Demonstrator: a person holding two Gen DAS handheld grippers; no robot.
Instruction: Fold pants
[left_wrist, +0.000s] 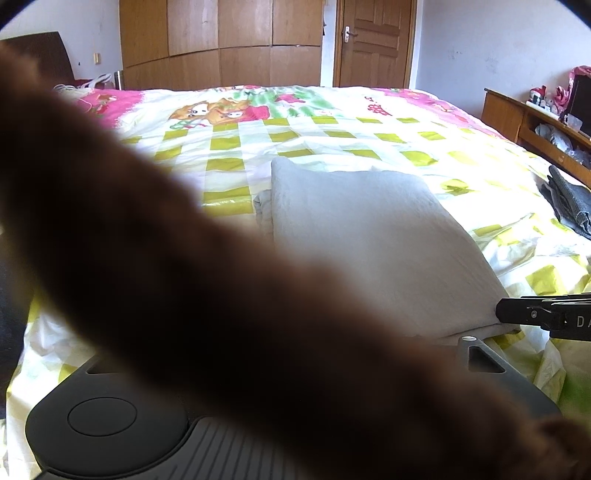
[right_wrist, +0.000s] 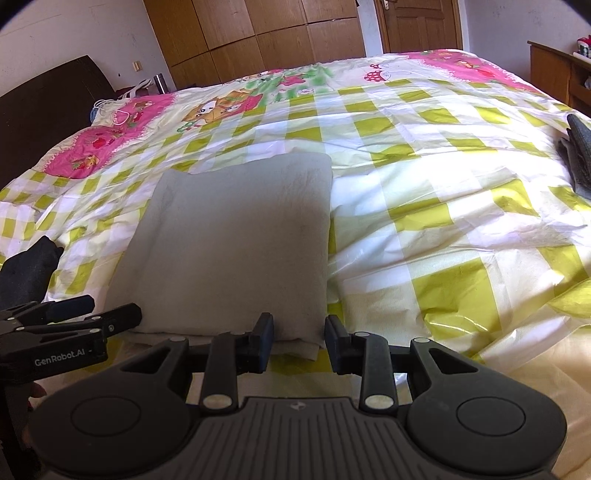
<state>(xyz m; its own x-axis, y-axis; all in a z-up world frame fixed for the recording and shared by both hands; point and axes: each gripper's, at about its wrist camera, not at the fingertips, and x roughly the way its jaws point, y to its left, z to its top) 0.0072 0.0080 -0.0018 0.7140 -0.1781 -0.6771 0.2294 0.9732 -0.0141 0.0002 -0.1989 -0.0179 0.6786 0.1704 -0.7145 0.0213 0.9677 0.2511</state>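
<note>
While a blurred dark brown shape (left_wrist: 207, 280) lies close across the left wrist lens and hides most of that view, including the left gripper's own fingers, the right wrist camera shows the bed plainly. Folded into a flat grey rectangle, the pants (right_wrist: 236, 243) lie on the yellow-green checked bedspread (right_wrist: 443, 206), towards its near edge. At their near right corner sits the right gripper (right_wrist: 299, 345), its jaws parted with nothing between them, the hem just beyond the fingertips. To the left, the left gripper (right_wrist: 110, 315) reaches the pants' near left corner; its two fingers look close together, but whether they pinch cloth cannot be told. Its body bears the lettering "GenRobot.AI". A dark grey garment (right_wrist: 578, 155) lies at the far right of the bed, well apart from the pants. Beyond the bed stand a wooden wardrobe (left_wrist: 221, 40) and a door (left_wrist: 373, 40); a wooden shelf unit (left_wrist: 535, 122) stands at the right.
</note>
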